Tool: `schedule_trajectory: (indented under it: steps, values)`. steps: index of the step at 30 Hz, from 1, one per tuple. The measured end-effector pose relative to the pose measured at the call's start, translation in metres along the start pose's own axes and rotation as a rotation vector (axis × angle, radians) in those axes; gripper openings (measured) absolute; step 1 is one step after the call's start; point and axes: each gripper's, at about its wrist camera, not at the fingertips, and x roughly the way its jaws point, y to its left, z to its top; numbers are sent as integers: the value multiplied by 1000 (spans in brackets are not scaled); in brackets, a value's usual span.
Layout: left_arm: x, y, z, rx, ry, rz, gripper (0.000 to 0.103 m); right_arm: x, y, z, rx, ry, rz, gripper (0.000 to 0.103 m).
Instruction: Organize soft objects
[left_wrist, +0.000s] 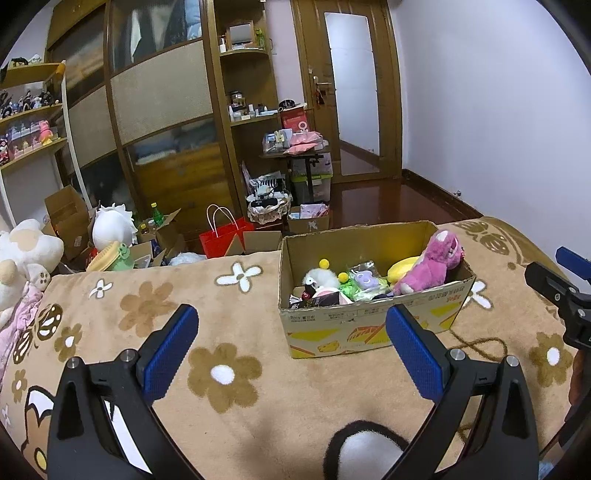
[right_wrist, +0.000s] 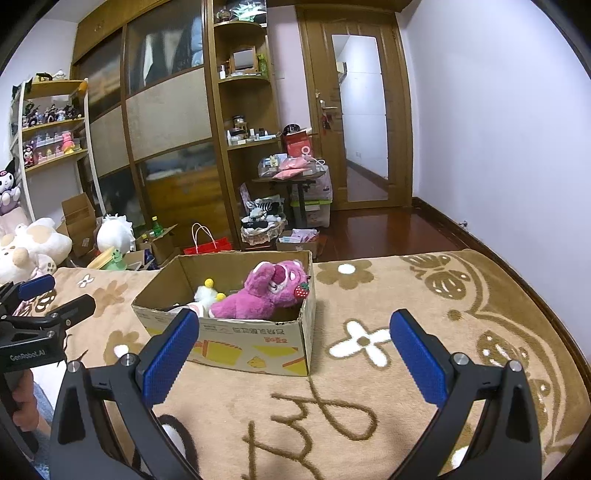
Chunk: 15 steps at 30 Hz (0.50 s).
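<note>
A cardboard box (left_wrist: 369, 325) (right_wrist: 236, 339) stands on the tan flowered blanket. Inside it lie a pink plush bear (left_wrist: 428, 266) (right_wrist: 266, 295), a white fluffy toy with yellow pompoms (left_wrist: 319, 278) (right_wrist: 205, 295), and other small soft items. My left gripper (left_wrist: 291, 317) is open and empty, hovering just short of the box's near wall. My right gripper (right_wrist: 295, 321) is also open and empty, near the box's front right corner. Each gripper shows in the other's view (left_wrist: 550, 266) (right_wrist: 70, 293). A black-and-white plush piece (left_wrist: 364, 450) (right_wrist: 173, 435) lies on the blanket below the fingers.
Big white plush toys (left_wrist: 26, 254) (right_wrist: 29, 243) sit at the bed's left end. Beyond the bed edge the floor holds a red paper bag (left_wrist: 225, 236), open cartons and a basket. Wardrobe, shelves and a door stand behind. The blanket (right_wrist: 406, 288) stretches right of the box.
</note>
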Motion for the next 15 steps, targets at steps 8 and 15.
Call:
schedule_trajectory:
  steps: [8,15]
  values:
    - [1,0,1,-3,-1,0,101,0,0,0,-1,1,1,103]
    - [4,-3,3,6,8,4,101,2,-1,1,0,-10,3,103]
